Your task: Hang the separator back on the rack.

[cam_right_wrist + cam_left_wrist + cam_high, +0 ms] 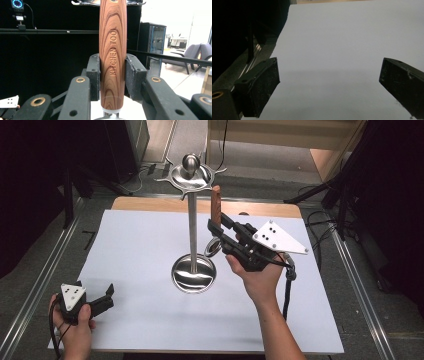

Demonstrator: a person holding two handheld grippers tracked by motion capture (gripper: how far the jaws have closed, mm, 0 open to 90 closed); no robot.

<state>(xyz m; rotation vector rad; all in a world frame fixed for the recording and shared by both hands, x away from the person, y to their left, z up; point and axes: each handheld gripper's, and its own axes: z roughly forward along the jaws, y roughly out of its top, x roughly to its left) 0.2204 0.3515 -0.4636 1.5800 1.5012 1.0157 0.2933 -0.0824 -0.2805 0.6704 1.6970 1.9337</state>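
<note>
Beside the tall steel utensil stand [192, 225], on its right, a kitchen utensil with a brown wood-grain handle [215, 204] stands nearly upright, clamped between the two black jaws of the right gripper [216, 227]. In the right gripper view the handle [112, 55] rises straight up the middle, stamped KITCHEN TOOL, with a jaw pressed against each side and a pale collar at its lower end. A shiny metal end hangs below the jaws, close to the stand's pole and above its round dished base [193, 273]. The handle's top reaches just under the stand's pronged top disc [190, 174]. The person's right hand [260, 279] holds that gripper up from below.

Well away from the stand, toward the near left corner of the white table sheet [140, 265], the left gripper [109, 292] rests low in the left hand [75, 322]. Its jaws are spread wide with nothing between them, only bare white sheet [337, 50] ahead.
</note>
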